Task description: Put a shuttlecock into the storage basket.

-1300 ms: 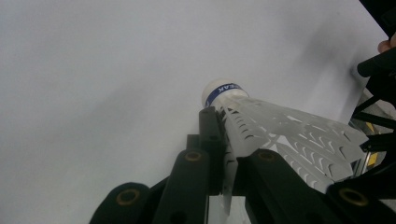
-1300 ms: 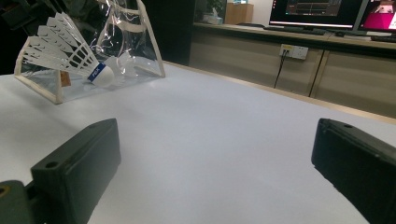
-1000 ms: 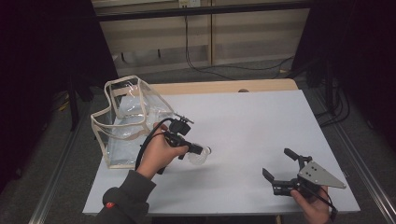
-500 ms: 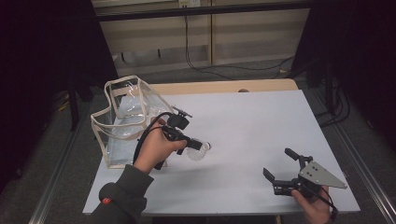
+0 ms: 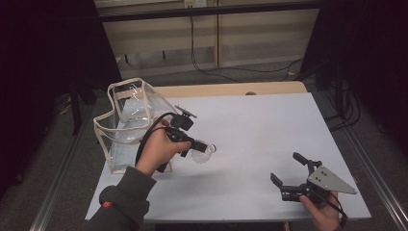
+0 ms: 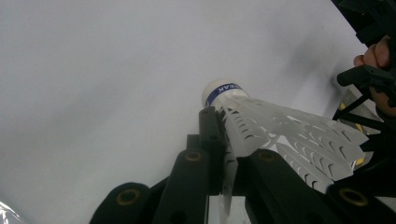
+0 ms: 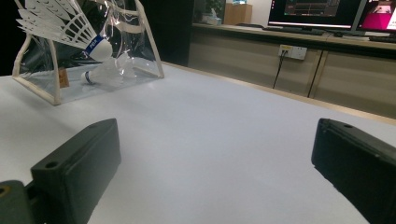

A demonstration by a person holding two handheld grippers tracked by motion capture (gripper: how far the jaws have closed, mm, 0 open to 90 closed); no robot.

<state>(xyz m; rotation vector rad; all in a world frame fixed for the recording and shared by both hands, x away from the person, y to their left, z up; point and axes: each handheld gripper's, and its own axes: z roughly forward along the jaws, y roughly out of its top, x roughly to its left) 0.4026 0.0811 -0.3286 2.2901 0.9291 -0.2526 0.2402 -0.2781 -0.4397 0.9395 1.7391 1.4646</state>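
Left tongs (image 6: 219,154) clenched on the shuttlecock (image 6: 280,135): the two black jaws pinch the thin edge of its white plastic skirt, with the cork nose and its blue band pointing away from the tongs, toward the bench (image 6: 93,70). In the high view the shuttlecock (image 5: 204,153) hangs just off the tips of the left tongs (image 5: 201,144), above the white bench (image 5: 250,125) and beside the clear bag (image 5: 127,122), which stands on the far side of the holding hand.

Right tongs (image 5: 287,172) released, jaws wide apart with nothing between them, resting low near the front edge, well apart from the left tongs.

Handling, as a judgement: very light, so grip force can be small. The slotted skirt is thin, springy and easily creased; a hard pinch on its rim could deform it. The cork nose is the stiff part and would give a firmer hold, though it is rounded and may slip. The present rim grip looks shallow, so the shuttlecock may swing or twist.

A second shuttlecock (image 7: 105,70) lies inside the clear bag (image 7: 140,46), as the right gripper view shows.

Versus a second ago: the left tongs and shuttlecock have shifted slightly, a little farther from the bag toward the bench middle, grip unchanged. Right tongs unmoved, still spread.
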